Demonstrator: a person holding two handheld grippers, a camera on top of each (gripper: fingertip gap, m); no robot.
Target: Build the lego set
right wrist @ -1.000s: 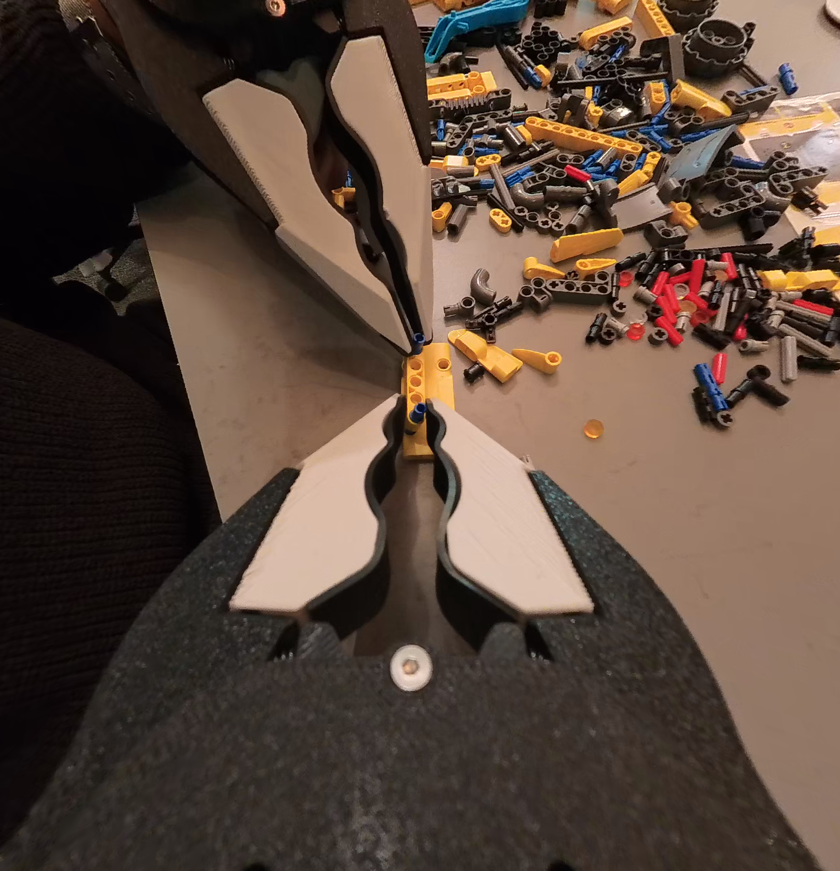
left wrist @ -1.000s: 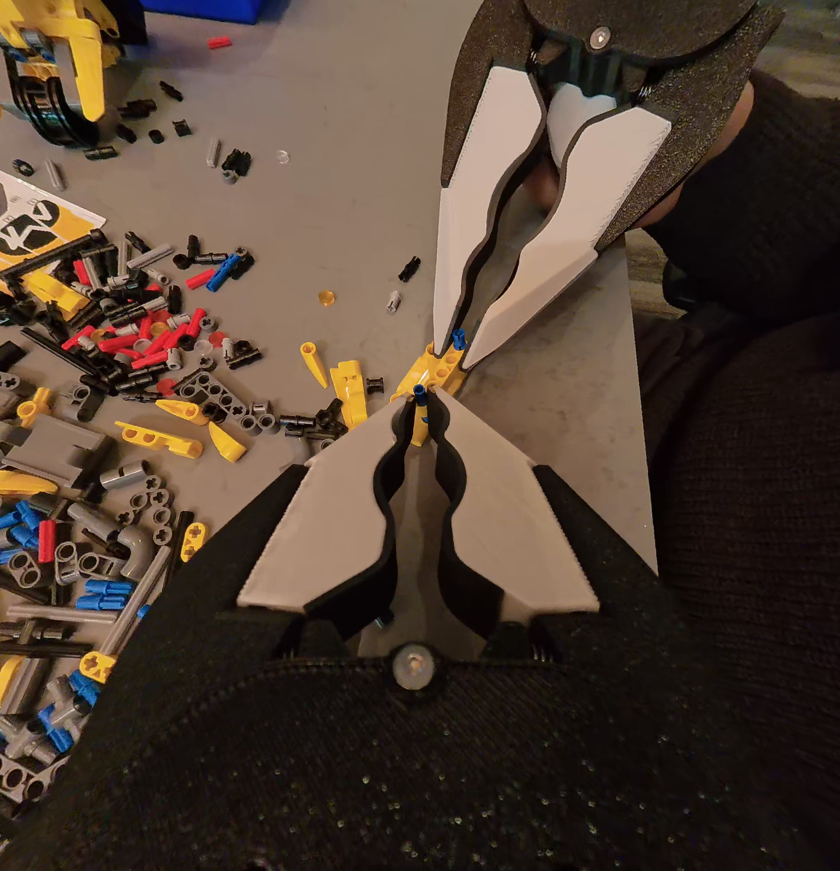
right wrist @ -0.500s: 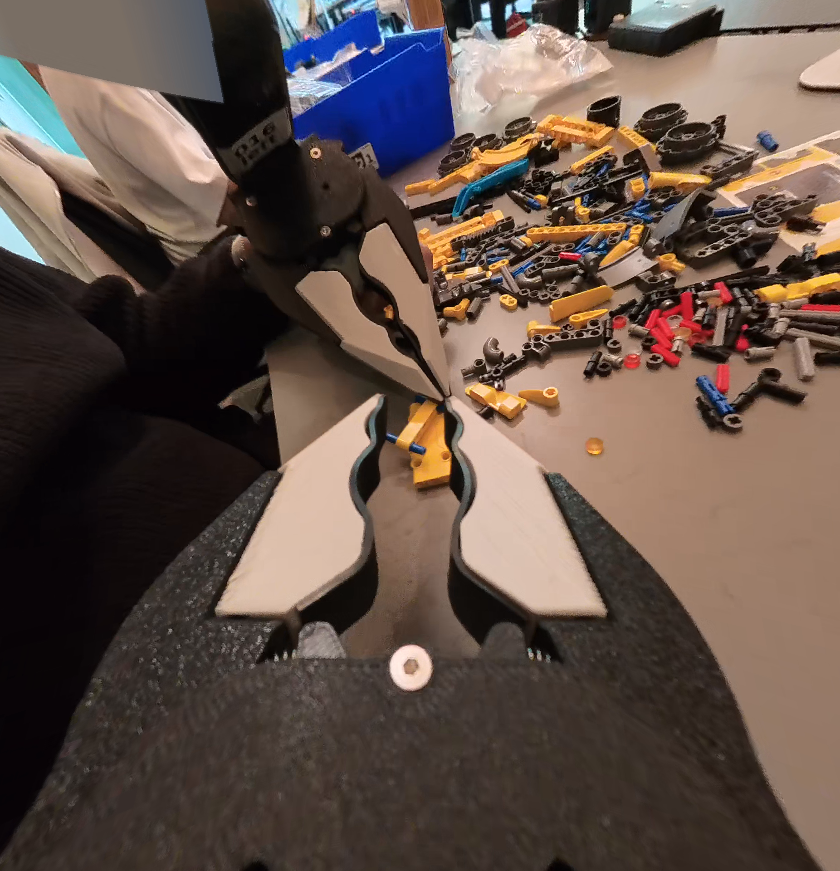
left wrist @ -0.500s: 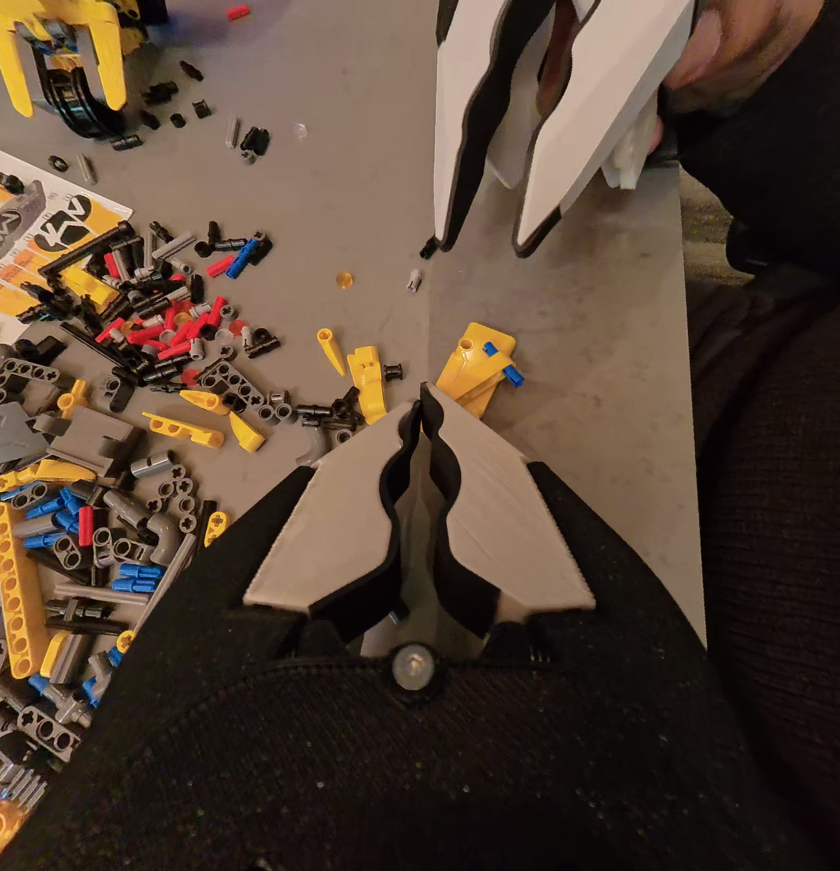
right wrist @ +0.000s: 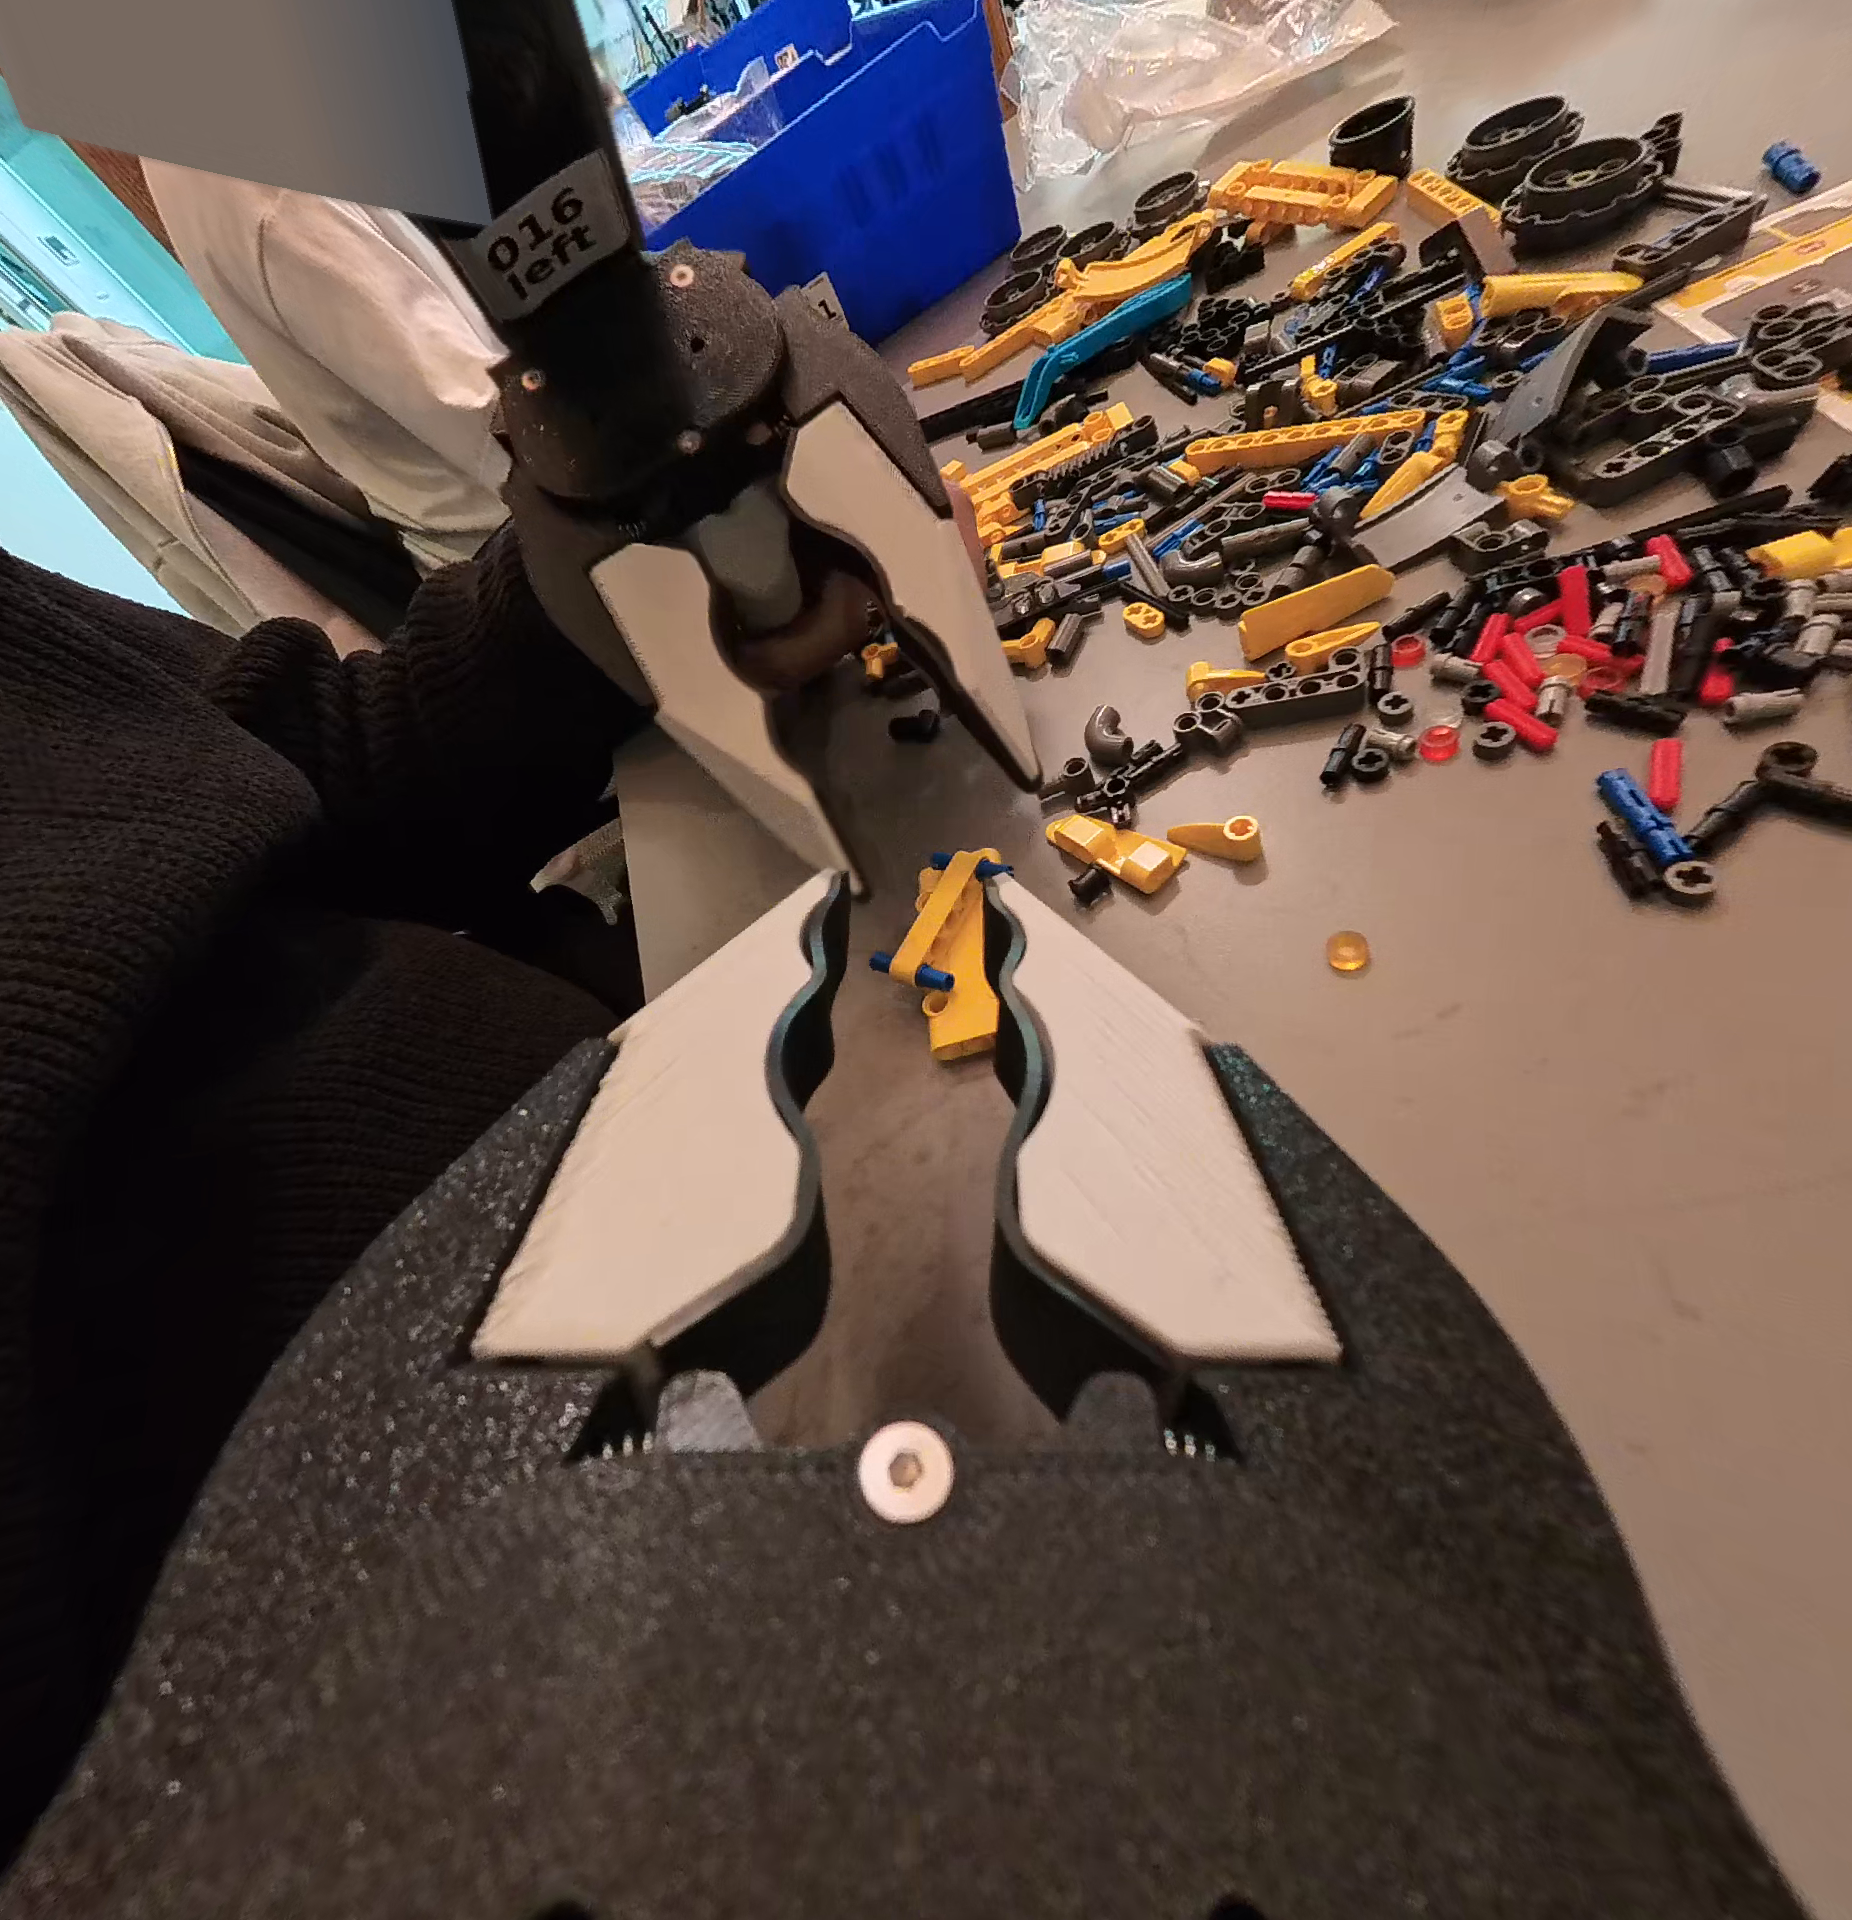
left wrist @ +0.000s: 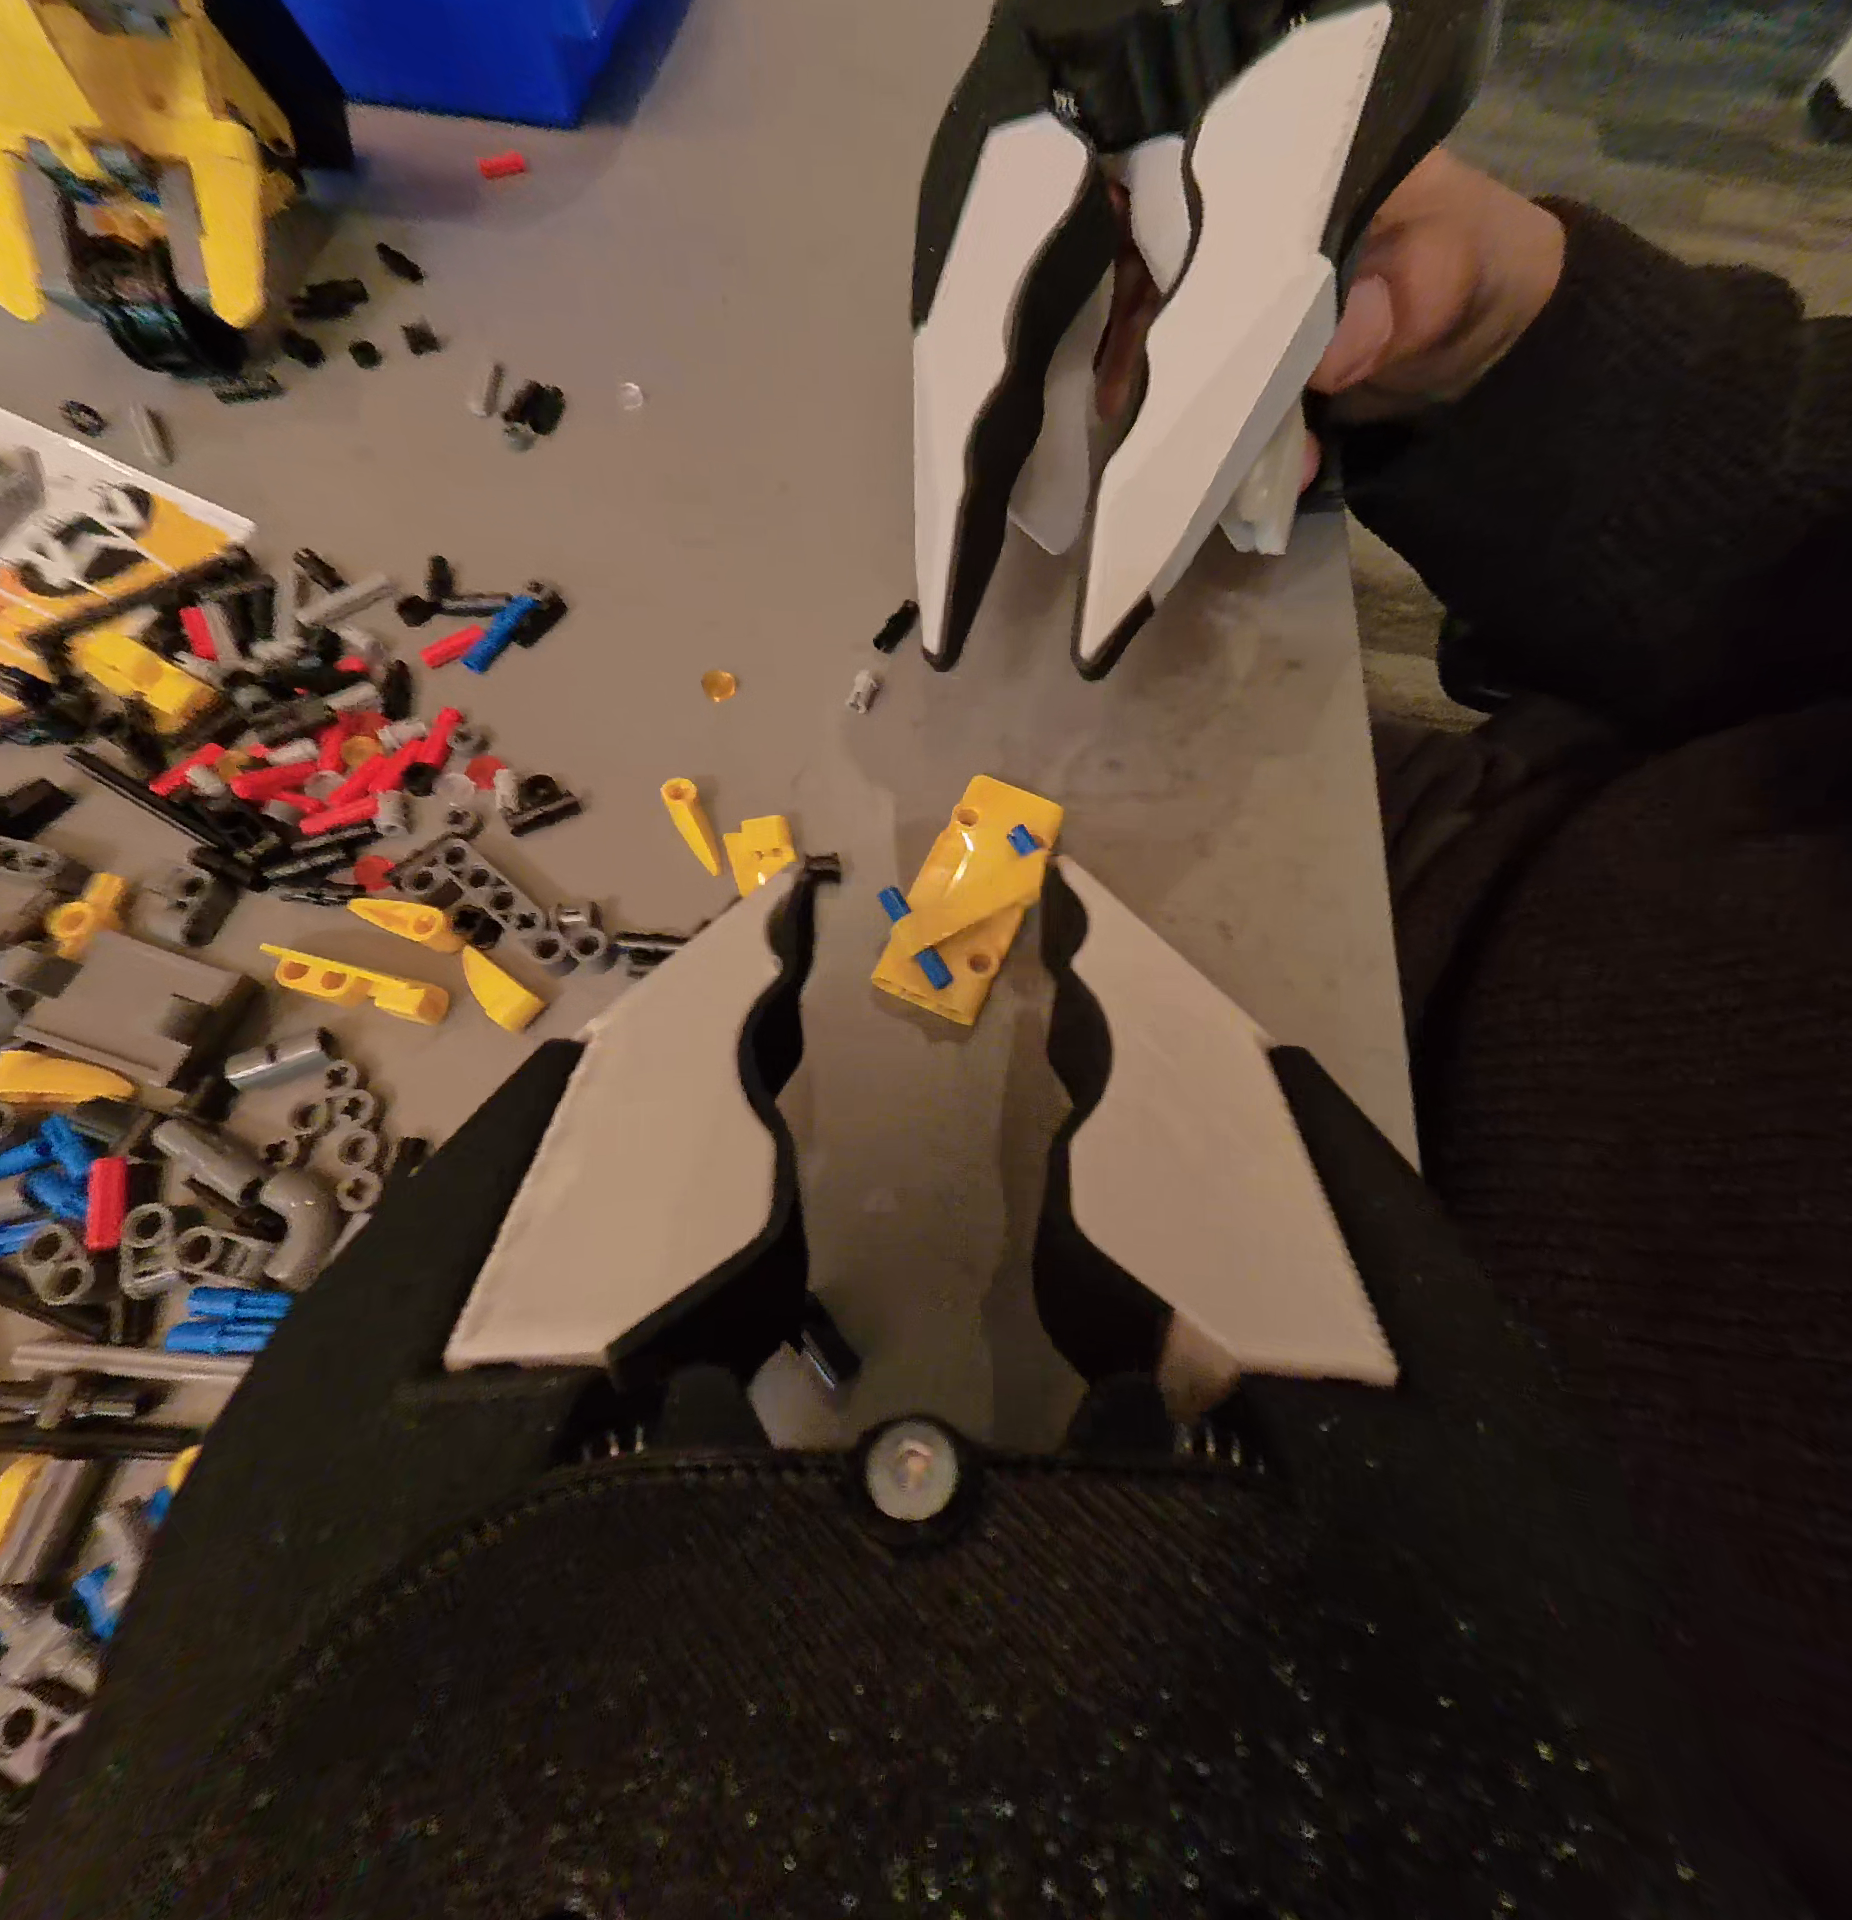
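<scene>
A small yellow assembly (left wrist: 963, 904) with blue pins lies flat on the grey table (left wrist: 1213, 779) near its edge. My left gripper (left wrist: 927, 871) is open wide just over it. The piece lies between the fingers, close to the right fingertip (left wrist: 1067, 894), and is not pinched. My right gripper (left wrist: 1021, 665) is open and empty, lifted farther back above the table. In the right wrist view the same assembly (right wrist: 953, 987) shows on the table between the open right gripper's (right wrist: 917, 881) fingers, with the open left gripper (right wrist: 943, 829) beyond it.
A big pile of loose black, grey, red, blue and yellow parts (left wrist: 278, 779) covers the table's left, also in the right wrist view (right wrist: 1473, 520). A part-built yellow model (left wrist: 122, 156), a blue bin (right wrist: 849, 177) and a booklet (left wrist: 70, 540) stand behind. The table edge (left wrist: 1369, 831) runs beside a black-sleeved lap. The tips of one gripper are about 4 cm away from the tips of the other.
A second ago both grippers pinched the yellow assembly between them. Both let go, and it now lies on the table. The right gripper drew back and up, and the left gripper opened wide.
</scene>
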